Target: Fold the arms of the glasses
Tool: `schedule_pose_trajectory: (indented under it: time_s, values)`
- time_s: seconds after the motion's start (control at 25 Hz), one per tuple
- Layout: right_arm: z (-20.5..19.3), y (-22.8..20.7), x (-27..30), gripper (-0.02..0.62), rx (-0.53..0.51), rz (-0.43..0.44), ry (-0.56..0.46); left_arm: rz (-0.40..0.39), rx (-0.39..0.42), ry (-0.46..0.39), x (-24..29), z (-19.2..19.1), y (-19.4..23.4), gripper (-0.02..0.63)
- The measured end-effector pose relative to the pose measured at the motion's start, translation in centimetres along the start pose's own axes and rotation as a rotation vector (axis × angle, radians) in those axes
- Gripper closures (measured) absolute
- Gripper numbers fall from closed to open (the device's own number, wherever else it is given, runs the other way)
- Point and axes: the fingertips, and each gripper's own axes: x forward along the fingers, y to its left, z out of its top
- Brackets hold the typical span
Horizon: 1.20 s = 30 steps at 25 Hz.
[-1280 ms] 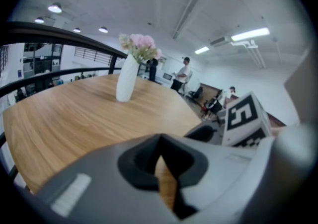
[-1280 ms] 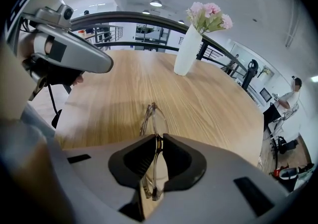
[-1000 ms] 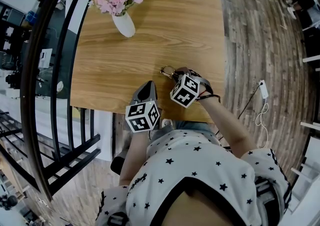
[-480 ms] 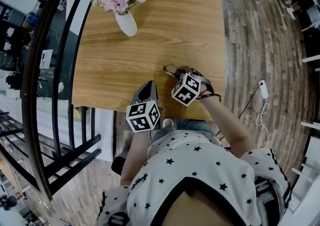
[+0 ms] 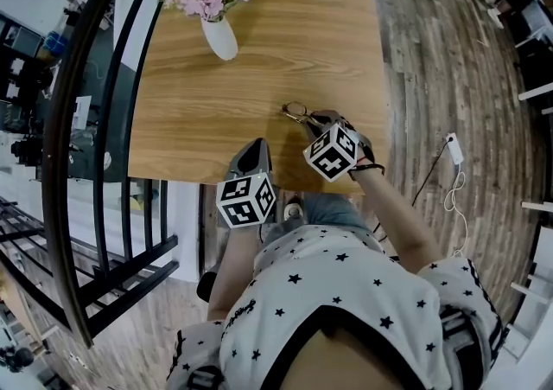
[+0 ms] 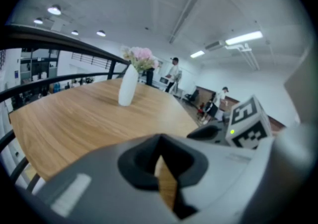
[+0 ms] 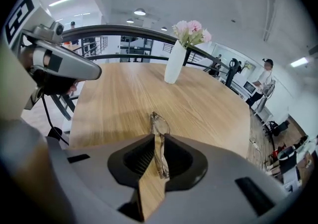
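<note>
my right gripper [image 7: 158, 141]: jaws clamped on the glasses [image 7: 159, 131], well apart from the vase [image 7: 175, 64], nearer me. left gripper [image 6: 160, 154]: jaws together, empty. step, i judge: steadying the frame; next, left nudges an arm inward.

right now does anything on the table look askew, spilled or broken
Nothing stands out. The vase of flowers stands upright on the table, nothing is spilled, and the glasses sit clamped edge-on in the right tongs, with no visible damage. The left tongs are shut, empty.

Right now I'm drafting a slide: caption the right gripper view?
Right tool clamps glasses edge-on over wooden table, flower vase beyond.
</note>
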Motion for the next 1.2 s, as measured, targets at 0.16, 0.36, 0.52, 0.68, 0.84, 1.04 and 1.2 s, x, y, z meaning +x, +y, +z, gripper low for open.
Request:
schedule_pose_trajectory:
  time_s: [0.16, 0.36, 0.52, 0.68, 0.84, 1.04, 1.2]
  values:
    - [0.1, 0.9, -2.3, 0.551, 0.075, -0.032, -0.053, -0.013, 0.012, -0.009, -1.5, -0.3, -0.2, 0.6]
    - [0.1, 1.8, -5.1, 0.552, 0.153, -0.059, -0.111, -0.033, 0.036, -0.022, -3.1, -0.6, -1.0, 0.6]
    - [0.1, 2.0, -7.5, 0.56, 0.241, -0.07, -0.178, -0.046, 0.051, -0.03, -4.1, -0.8, -2.1, 0.6]
    - [0.1, 2.8, -9.9, 0.568, 0.332, -0.086, -0.255, -0.062, 0.065, -0.04, -5.6, -1.4, -3.0, 0.6]
    - [0.0, 3.2, -12.1, 0.572, 0.381, -0.113, -0.329, -0.073, 0.074, -0.052, -6.7, -1.9, -3.7, 0.6]
    - [-0.5, 4.1, -14.8, 0.578, 0.449, -0.126, -0.406, -0.088, 0.083, -0.058, -8.0, -2.3, -4.8, 0.6]
    - [-1.0, 4.9, -16.1, 0.578, 0.47, -0.132, -0.444, -0.102, 0.088, -0.062, -8.7, -2.8, -5.5, 0.6]
